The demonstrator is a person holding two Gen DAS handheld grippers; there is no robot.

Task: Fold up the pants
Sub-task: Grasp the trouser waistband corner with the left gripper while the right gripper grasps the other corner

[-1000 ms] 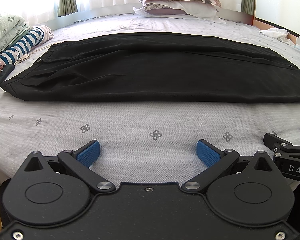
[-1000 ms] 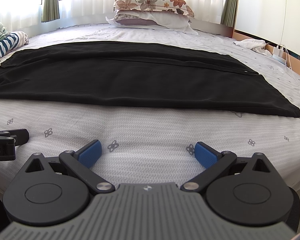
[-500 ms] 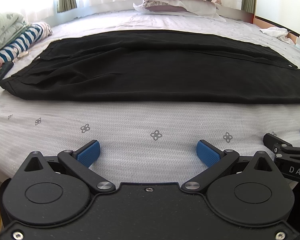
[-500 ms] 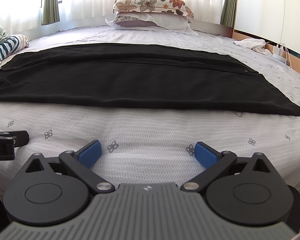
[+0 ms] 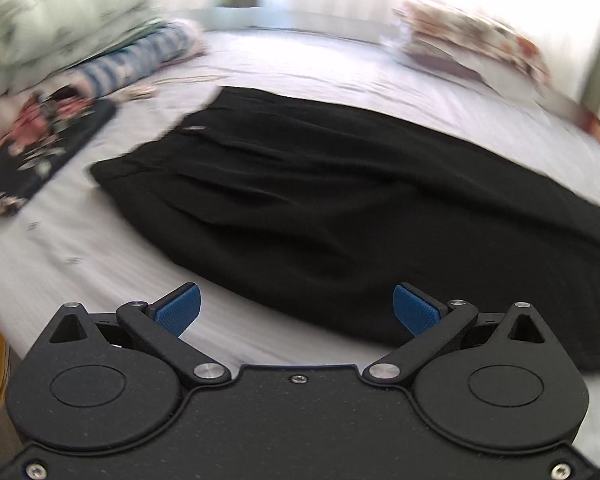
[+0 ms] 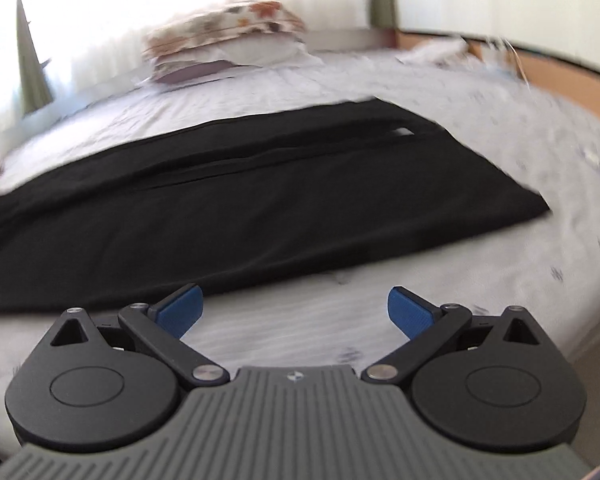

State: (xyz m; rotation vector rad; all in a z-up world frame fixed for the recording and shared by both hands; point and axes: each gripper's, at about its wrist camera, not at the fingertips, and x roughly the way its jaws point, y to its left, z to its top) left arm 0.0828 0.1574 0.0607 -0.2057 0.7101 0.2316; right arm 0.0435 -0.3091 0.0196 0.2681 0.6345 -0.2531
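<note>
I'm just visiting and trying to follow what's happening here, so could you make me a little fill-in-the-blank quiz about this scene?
1. The pants spread on the bed are ____ in colour.
2. The left gripper and the right gripper both have their jaws ____.
3. The pads on the fingertips are ____ in colour.
4. At the far end of the bed lies a floral ____.

Missing words: black; open; blue; pillow

Bed with clothes laid out on it

The bed [image 5: 300,60], in a pale patterned sheet, carries black pants [image 5: 360,208] spread flat across its middle, floral pillows [image 6: 228,36] stacked at the far end, folded bedding and a striped roll [image 5: 136,68] far left, and a dark floral cloth [image 5: 40,152] left.
</note>
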